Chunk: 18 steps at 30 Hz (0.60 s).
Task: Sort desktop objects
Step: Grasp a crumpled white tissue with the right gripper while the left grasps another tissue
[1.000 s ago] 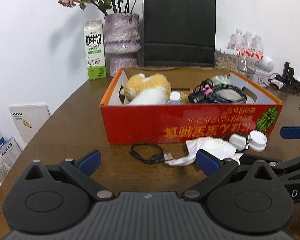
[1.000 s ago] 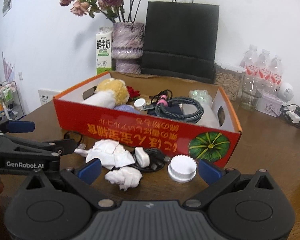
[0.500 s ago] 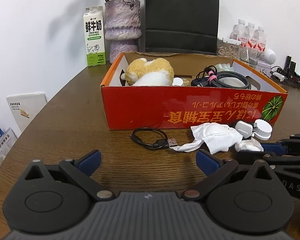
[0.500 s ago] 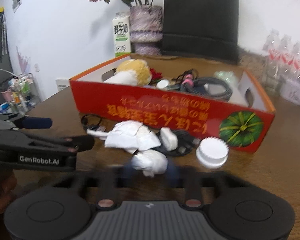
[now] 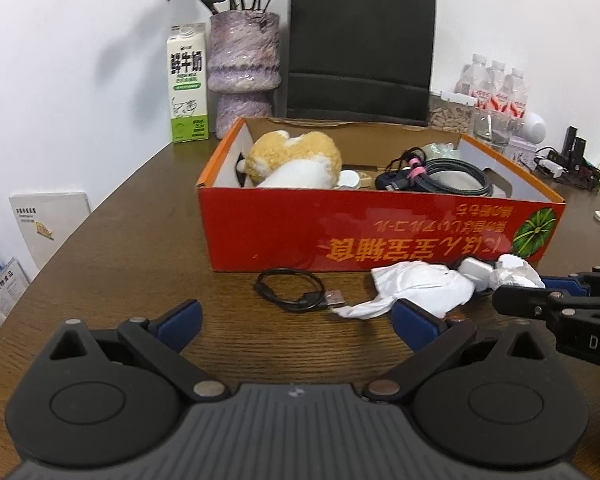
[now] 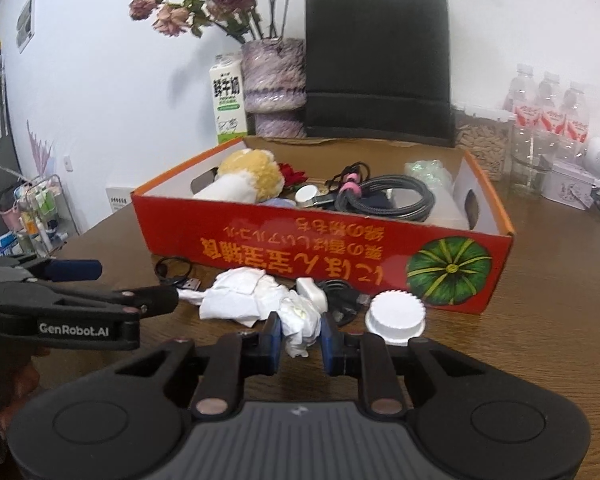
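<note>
The right gripper [image 6: 300, 338] has just closed: a second ago its jaws stood wide apart over the clutter, and now its blue pads pinch a crumpled paper wad [image 6: 300, 320] at the lower centre of the right wrist view. The wad sits between the pads and looks squeezed, low over the table [image 6: 540, 340] or resting on it; which, I cannot tell. The same wad shows at the right edge of the left wrist view [image 5: 516, 274], with the right gripper's fingers reaching in from there.

The left gripper [image 5: 296, 318] has kept its place, jaws wide open and holding nothing, near the bottom of its frame.

Other loose items lie in front of the red box [image 6: 260, 240]: a larger sheet of crumpled tissue [image 6: 236, 294], a white charger [image 6: 312, 294], a black cable [image 5: 290, 290] with a USB plug, and a white ribbed cap [image 6: 396, 316] at the lower right.

With the grip made, the pick of the wad seems done; the next step is likely a lift and carry, whether to the box or to a bin out of view.
</note>
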Tool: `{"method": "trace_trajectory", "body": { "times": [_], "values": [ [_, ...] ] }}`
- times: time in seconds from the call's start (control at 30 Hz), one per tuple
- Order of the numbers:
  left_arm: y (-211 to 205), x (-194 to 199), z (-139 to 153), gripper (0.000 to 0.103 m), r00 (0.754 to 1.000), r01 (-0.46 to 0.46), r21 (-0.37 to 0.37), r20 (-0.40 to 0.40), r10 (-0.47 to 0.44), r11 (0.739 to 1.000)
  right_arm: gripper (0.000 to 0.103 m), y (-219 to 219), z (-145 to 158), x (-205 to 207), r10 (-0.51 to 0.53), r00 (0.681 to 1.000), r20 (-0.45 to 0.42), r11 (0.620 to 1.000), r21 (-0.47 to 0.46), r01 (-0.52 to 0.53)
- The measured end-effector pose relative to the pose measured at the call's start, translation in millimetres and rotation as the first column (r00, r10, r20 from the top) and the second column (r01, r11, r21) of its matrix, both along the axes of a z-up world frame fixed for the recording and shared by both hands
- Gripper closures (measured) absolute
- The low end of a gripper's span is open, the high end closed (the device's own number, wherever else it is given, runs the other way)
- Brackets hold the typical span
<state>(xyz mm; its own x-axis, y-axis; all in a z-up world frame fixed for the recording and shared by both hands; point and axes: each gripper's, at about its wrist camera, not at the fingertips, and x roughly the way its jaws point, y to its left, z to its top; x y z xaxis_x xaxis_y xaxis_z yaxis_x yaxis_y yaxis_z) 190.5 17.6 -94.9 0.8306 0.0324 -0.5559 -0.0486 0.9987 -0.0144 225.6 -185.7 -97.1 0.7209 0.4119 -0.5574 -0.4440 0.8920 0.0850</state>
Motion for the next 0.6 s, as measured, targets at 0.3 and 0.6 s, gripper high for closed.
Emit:
{"method": "trace_trajectory", "body": {
  "times": [0.3, 0.6],
  "values": [
    [-37.4, 17.9, 8.6, 0.000, 0.998, 0.061, 0.041, 0.012, -0.061, 0.997, 0.084, -20.9, 3.1, 4.0, -0.041, 0.999, 0.007, 0.999, 0.023, 0.041],
    [-49.9, 39.0, 2.5, 0.020, 0.997, 0.073, 0.027, -0.009, -0.073, 0.997, 0.084, -41.5, 2.5, 8.6, -0.072, 0.997, 0.006, 0.997, 0.036, 0.072]
  ]
}}
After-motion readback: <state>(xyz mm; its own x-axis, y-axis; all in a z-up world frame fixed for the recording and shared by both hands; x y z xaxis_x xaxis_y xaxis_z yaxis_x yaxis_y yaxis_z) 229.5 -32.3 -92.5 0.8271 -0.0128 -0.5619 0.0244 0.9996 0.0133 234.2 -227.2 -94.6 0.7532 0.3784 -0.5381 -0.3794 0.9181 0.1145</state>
